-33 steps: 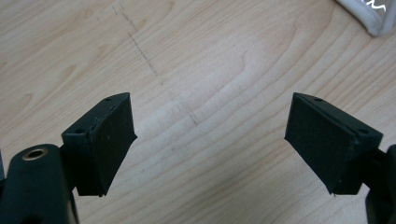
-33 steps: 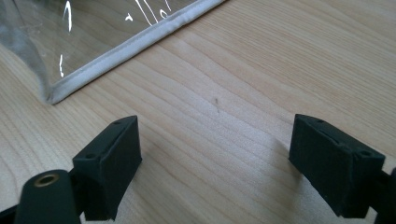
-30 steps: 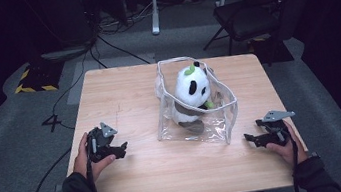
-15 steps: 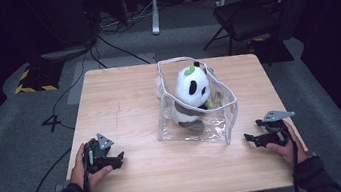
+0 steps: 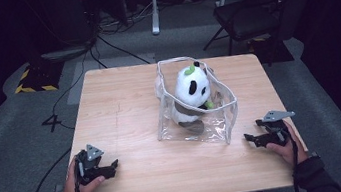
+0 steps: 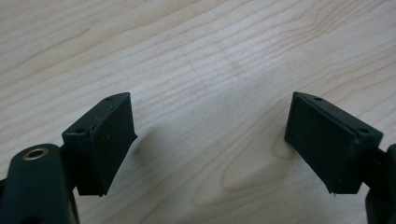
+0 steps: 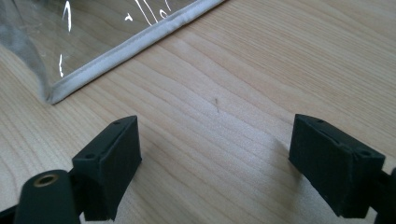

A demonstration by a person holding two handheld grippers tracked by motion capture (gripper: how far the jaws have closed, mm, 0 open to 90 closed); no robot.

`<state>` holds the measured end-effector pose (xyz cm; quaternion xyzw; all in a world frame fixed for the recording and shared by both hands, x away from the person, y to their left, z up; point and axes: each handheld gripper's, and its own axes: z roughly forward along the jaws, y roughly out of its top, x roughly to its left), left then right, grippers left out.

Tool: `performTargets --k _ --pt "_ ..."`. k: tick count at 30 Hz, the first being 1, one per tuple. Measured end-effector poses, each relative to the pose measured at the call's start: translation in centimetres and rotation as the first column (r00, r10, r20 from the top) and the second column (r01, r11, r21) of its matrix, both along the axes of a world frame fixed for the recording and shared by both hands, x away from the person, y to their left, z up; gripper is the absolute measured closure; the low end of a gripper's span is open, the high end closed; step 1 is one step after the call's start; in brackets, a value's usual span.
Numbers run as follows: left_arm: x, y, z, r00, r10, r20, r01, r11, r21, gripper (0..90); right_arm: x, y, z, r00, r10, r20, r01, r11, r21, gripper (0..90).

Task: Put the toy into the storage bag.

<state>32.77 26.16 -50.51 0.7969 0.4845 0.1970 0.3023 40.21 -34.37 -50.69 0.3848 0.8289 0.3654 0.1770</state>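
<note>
Clear plastic bag (image 5: 222, 119) holds a plush panda (image 5: 192, 93) upright.

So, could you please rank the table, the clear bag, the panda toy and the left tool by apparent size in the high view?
1. table
2. clear bag
3. panda toy
4. left tool, though it sits nearer the camera.
</note>
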Motion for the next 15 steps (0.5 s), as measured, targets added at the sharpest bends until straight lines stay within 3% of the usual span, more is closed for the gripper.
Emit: performTargets --k 3,7,15 --pt "-0.7 0.6 -0.4 1.0 0.007 0.002 -0.007 0.9985 -0.055 16.0 0.0 0.0 0.0 1.0 0.0 0.0 0.0 1.0 0.0 16.5" --pt "-1.5 1.0 -0.4 0.9999 0.011 0.001 -0.011 0.9984 -0.055 16.0 0.0 0.0 0.0 1.0 0.001 0.0 -0.001 1.0 0.001 16.6" --pt "-1.5 1.0 -0.5 0.9998 0.018 -0.001 -0.018 0.9983 -0.055 15.2 -0.1 0.0 0.0 1.0 0.003 0.001 -0.003 1.0 -0.001 16.5"
